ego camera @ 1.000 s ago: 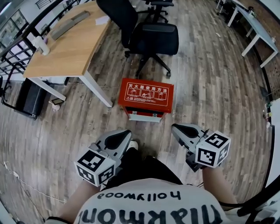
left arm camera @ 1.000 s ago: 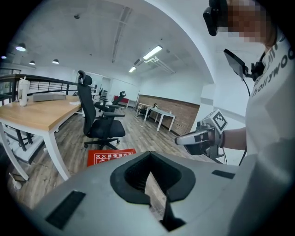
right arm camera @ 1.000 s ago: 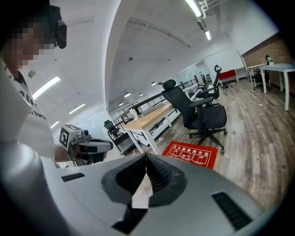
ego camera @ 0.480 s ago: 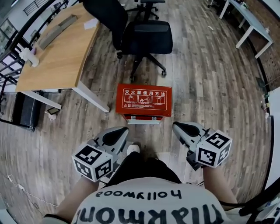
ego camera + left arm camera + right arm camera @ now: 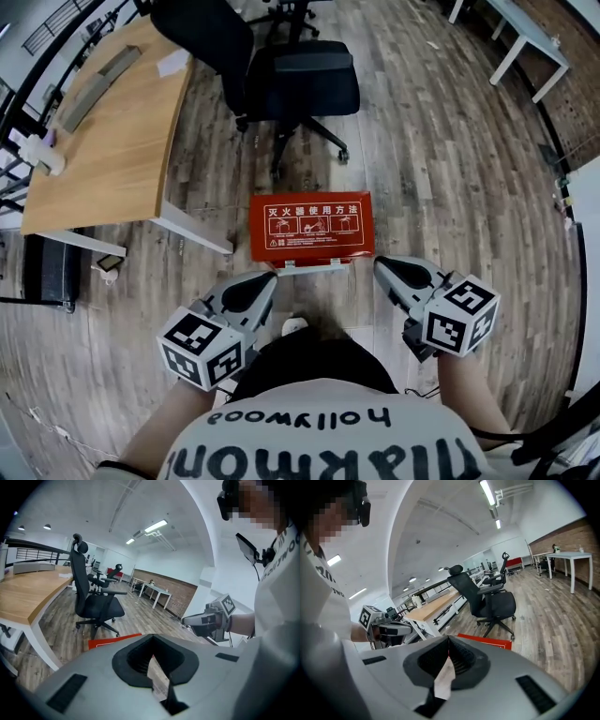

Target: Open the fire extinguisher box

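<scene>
Head view: left gripper [image 5: 264, 281] and right gripper [image 5: 384, 268] are both held out in front of the torso. Jaws are together on each, nothing in them. The fire extinguisher box [image 5: 311, 225] sits on the wood floor [image 5: 450, 169] just ahead of the tips, between the two. Its lid is down with the instruction label facing up. Left tip is near the box's near-left corner, right tip near its near-right corner, and neither is touching. A pale front strip [image 5: 314, 267] runs along the edge facing the grippers; too small to tell if it's a latch. The office chair [image 5: 291, 80] is beyond the box, and the desk [image 5: 103, 141] is ahead-left of the left gripper.

Left gripper view: pads are pressed together and empty. A sliver of the red box shows just past the tip, low and slightly left. The right gripper is off to the right, level with it.

Right gripper view: pads are closed on nothing. The box's red lid is just past the tip, slightly right. The left gripper is off to the left.

Step, as I read it: approach only, box unopened. The next move likely needs both tips lowered to the near edge to find the catch or lid lip. Then part one pair of jaws to pinch it, or hook under it, and swing the lid up and away. The other gripper may need to pin the box body so it doesn't slide.
</scene>
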{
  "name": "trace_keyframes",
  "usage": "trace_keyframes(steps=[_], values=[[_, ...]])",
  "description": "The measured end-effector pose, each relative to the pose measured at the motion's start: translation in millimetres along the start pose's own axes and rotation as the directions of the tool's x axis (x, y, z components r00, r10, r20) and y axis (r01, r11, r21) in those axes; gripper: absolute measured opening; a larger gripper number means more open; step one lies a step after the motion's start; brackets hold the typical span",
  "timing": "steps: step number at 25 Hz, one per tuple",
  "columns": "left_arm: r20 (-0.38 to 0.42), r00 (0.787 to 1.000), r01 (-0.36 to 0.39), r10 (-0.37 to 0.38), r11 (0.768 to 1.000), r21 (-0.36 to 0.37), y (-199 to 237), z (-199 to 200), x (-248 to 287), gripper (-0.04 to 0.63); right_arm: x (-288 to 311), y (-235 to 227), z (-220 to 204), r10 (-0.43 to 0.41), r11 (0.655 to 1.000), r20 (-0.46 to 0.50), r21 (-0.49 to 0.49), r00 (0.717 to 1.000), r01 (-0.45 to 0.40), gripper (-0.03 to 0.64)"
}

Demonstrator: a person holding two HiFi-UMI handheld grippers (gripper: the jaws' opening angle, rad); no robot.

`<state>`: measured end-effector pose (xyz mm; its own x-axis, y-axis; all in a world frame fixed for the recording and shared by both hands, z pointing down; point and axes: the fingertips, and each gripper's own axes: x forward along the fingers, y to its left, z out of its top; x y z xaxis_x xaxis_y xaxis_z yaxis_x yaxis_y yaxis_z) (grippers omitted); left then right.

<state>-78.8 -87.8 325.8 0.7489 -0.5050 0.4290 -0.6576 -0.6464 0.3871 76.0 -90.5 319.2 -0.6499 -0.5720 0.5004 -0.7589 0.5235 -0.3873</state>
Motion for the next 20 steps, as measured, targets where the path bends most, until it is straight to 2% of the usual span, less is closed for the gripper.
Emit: trace_keyframes(steps=[4, 8, 13, 16, 20], values=[[0.001, 0.999, 0.033, -0.033, 0.999, -0.003, 21.8, 4.0, 0.0, 0.006, 16.5, 4.8, 4.4, -0.031, 0.999, 0.005, 0.020, 1.000, 0.030, 0.009], [0.017, 0.999, 0.028, -0.027, 0.999, -0.026, 41.3, 7.5, -1.8, 0.006, 32.7, 8.2, 8.0, -0.048, 0.998, 0.016, 0.029, 0.999, 0.047, 0.009], [-0.015, 1.000, 0.003, -0.004, 0.999, -0.043, 54.4, -1.5, -3.2, 0.005, 52.3, 7.3, 4.8, -0.023, 0.999, -0.008, 0.038, 1.000, 0.023, 0.009], [-0.012, 1.000, -0.023, 0.023, 0.996, -0.084, 59.8, -3.3, 4.3, 0.006, 59.1, 0.5, 2.4, -0.014, 0.999, -0.029, 0.044, 0.999, 0.015, 0.009], [-0.012, 1.000, -0.018, 0.017, 0.994, -0.108, 54.9, -7.8, 16.4, 0.005, 64.6, -9.6, -6.5, -0.001, 0.998, -0.048, 0.065, 0.999, 0.005, 0.009]])
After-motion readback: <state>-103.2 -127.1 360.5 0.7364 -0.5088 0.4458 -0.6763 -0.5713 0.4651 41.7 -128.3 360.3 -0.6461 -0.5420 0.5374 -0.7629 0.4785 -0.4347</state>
